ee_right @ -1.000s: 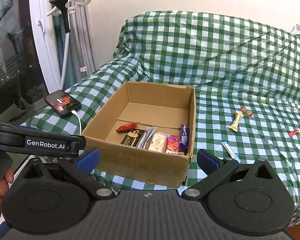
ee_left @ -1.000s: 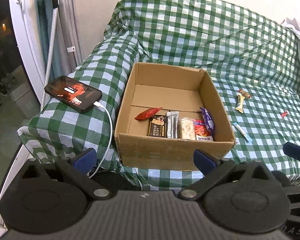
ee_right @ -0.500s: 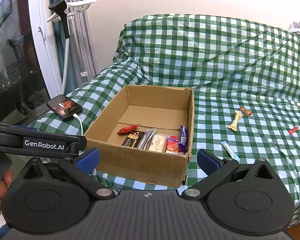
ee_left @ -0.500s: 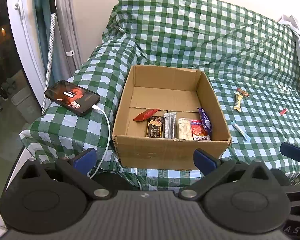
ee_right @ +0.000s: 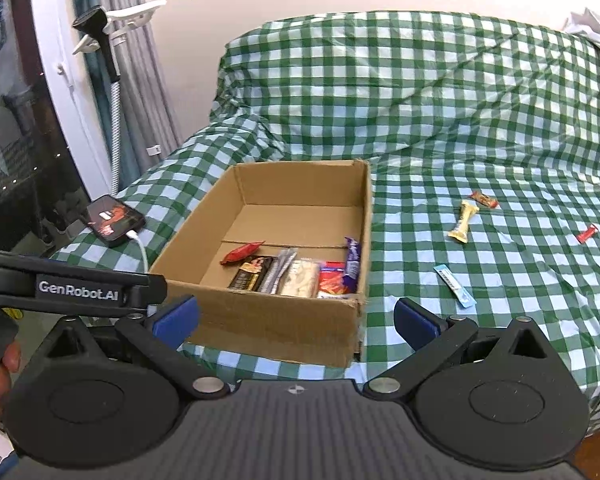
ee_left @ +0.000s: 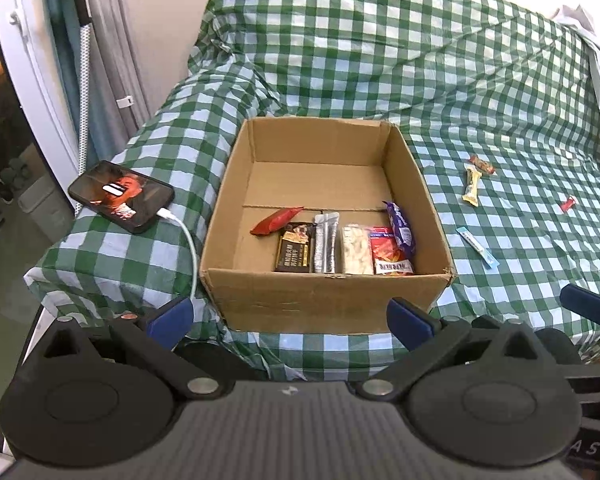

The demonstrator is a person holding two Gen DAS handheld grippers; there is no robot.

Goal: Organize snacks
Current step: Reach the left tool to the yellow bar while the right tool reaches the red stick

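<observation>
Both empty and spread wide: left gripper (ee_left: 288,318) low in the left wrist frame, right gripper (ee_right: 296,316) low in the right wrist frame, neither touching anything.

Likely trouble from here: four loose snacks lying flat on the soft checkered cover (ee_right: 480,128), thin enough that a pinch may gather cloth along with wrapper, or slide off altogether. Light blue stick (ee_right: 455,285) nearest, right of centre in the right wrist frame, just beyond the right fingertip. Yellow bar (ee_right: 464,221) and brown-red bar (ee_right: 485,199) further up, close together, possibly touching, so easy to nudge one while taking the other. Small red candy (ee_right: 587,233) far right, well apart. Also risky: catching the rim of the cardboard box (ee_left: 328,300) on a drop, or snagging the white cable (ee_left: 190,248) running from the phone (ee_left: 121,197) at left centre.

Inside the box, near end only: red packet (ee_left: 276,221), dark chocolate bar (ee_left: 296,252), silver sachet (ee_left: 326,242), pale packet (ee_left: 357,250), red-and-white packet (ee_left: 390,251), purple wrapper (ee_left: 401,230) leaning on the right wall. Far half bare cardboard.
</observation>
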